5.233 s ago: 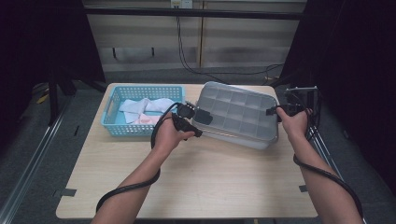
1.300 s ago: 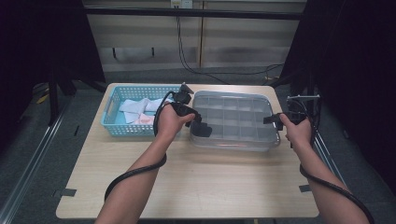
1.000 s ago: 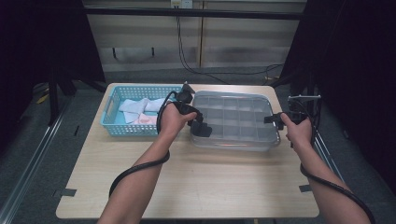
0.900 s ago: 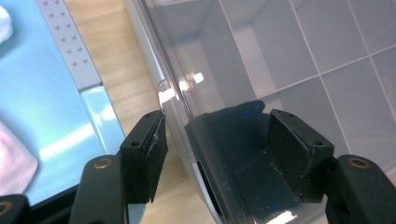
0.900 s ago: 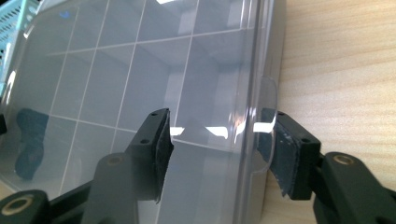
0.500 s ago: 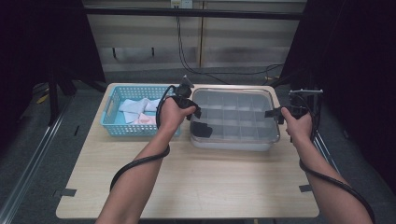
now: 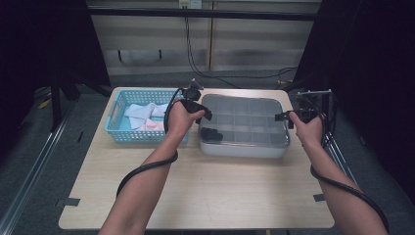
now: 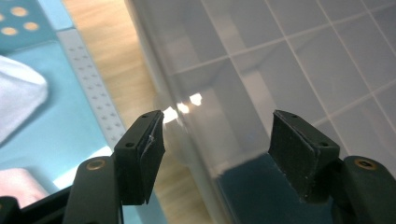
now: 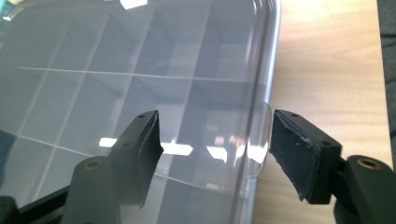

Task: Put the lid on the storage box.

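A clear compartment box (image 7: 243,126) is flanked by the left gripper (image 8: 217,158) and right gripper (image 9: 215,156); its rims sit between jaws just opened, unclamped.

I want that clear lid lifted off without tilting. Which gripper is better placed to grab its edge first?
Right, probably. The right gripper has its open jaws straddling a tab on the lid edge. The left gripper, also open, straddles a plain rim with no tab visible.

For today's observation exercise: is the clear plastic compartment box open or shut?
Shut: the clear plastic compartment box has its lid lying flat over the grid.
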Demonstrator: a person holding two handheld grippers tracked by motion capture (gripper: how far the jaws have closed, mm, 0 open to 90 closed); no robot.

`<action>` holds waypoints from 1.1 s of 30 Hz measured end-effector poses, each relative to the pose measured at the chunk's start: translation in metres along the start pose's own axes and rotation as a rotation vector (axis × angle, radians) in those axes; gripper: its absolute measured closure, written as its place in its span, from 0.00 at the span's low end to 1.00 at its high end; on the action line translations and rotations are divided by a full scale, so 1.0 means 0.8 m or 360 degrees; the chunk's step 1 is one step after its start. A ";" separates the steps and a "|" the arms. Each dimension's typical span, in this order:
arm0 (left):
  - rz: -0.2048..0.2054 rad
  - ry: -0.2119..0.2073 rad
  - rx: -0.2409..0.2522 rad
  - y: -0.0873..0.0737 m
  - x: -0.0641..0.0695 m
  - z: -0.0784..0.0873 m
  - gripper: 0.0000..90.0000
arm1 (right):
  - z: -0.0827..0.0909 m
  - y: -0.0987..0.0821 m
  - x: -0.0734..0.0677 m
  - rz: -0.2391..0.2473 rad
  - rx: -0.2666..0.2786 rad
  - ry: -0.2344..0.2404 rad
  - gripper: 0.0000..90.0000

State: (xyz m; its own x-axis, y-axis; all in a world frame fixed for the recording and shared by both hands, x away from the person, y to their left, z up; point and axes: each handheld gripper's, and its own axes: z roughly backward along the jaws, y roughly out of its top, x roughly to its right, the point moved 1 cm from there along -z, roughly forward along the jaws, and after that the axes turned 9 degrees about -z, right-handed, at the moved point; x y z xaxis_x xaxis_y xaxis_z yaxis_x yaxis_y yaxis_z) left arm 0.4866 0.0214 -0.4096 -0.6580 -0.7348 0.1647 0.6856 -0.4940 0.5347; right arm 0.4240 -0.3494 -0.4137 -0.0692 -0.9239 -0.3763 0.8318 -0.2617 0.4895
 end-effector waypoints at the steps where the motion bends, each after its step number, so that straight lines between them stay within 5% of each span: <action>1: -0.0008 0.0000 -0.0002 0.000 0.001 0.002 0.38 | 0.002 -0.001 0.000 0.0007 0.0000 -0.0038 0.37; 6: -0.0023 0.0044 -0.0038 -0.006 0.004 0.006 0.38 | 0.003 -0.008 -0.003 0.0055 -0.0058 -0.0046 0.42; 9: -0.0020 0.0017 -0.0082 -0.015 0.006 0.007 0.39 | 0.005 -0.014 -0.002 0.0075 -0.0068 -0.0066 0.47; 17: 0.0017 -0.0074 -0.0111 -0.027 0.015 0.005 0.49 | 0.003 -0.027 0.009 -0.0022 -0.0098 0.0006 0.49; 25: -0.0019 0.0000 -0.0181 -0.020 0.031 0.001 0.41 | 0.000 -0.031 0.010 -0.0094 -0.0118 0.0072 0.45; 33: -0.0058 0.0042 -0.0199 -0.016 0.041 -0.006 0.28 | 0.000 -0.033 0.006 -0.0042 -0.0137 0.0067 0.39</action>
State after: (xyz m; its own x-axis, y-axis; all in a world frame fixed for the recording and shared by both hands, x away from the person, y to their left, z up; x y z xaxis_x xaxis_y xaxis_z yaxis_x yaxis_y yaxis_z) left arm 0.4577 0.0013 -0.4150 -0.6756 -0.7267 0.1243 0.6962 -0.5733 0.4320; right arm 0.4016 -0.3470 -0.4281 -0.0697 -0.9040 -0.4217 0.8743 -0.2590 0.4105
